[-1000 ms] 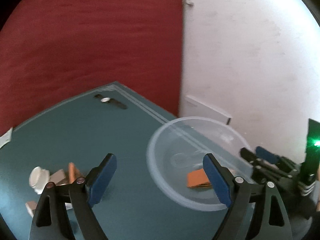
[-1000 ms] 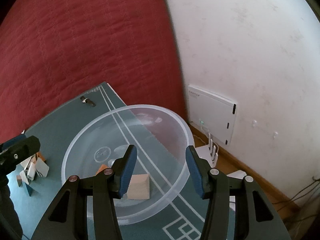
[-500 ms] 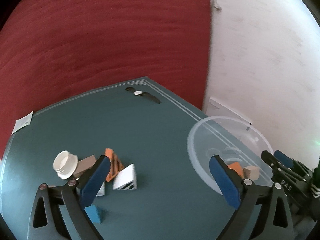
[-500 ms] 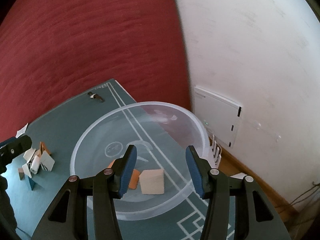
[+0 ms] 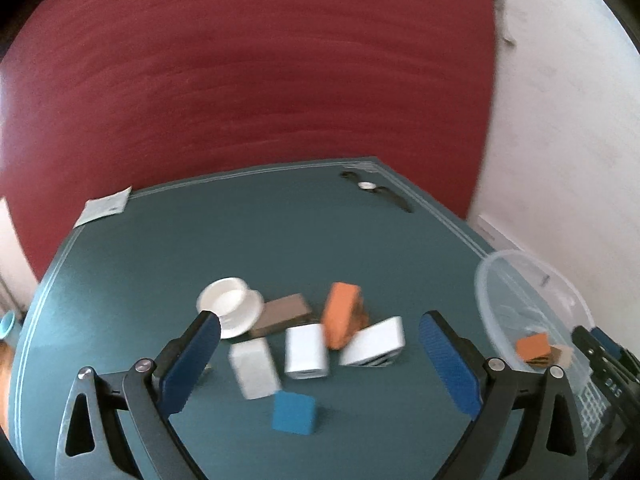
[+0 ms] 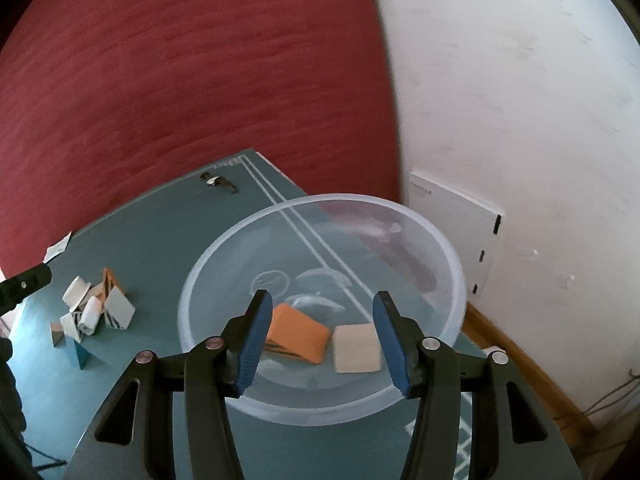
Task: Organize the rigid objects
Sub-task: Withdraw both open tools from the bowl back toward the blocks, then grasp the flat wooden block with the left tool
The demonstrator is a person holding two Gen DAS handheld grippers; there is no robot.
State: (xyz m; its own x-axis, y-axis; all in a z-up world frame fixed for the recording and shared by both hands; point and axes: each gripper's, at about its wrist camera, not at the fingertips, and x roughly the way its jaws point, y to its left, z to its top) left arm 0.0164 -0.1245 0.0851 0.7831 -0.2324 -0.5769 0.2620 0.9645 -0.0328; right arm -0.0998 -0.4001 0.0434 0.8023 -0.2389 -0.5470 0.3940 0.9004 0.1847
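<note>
Two pairs of tongs hang over the teal bench [image 5: 168, 248], and neither grips anything. The left tongs [image 5: 320, 364] stand spread wide above a loose cluster of blocks, their blue pads well apart with nothing between them but air. Under them lie a blue block [image 5: 294, 413] nearest the camera, three white blocks in a rough row behind it [image 5: 256, 368], [image 5: 306, 350], [image 5: 374, 346], an orange block [image 5: 340, 318] tipped up against the right-hand white one, a brown block [image 5: 282, 314] lying flat, and a white round cap [image 5: 230, 306] touching the brown block's left end.

Off to the right of that heap sits the clear plastic bowl [image 6: 448, 256], near the bench's edge by the white wall. The right tongs [image 6: 322, 338] hover over its near rim, parted and empty. Inside the bowl rest an orange wedge block [image 6: 298, 336] and a tan block [image 6: 356, 348], side by side and just about touching.

At the far corner of the bench a dark wristwatch [image 5: 376, 190] lies flat, and a slip of white paper [image 5: 104, 210] sits at the far left edge. A red curtain [image 5: 248, 72] fills the background behind it all.
</note>
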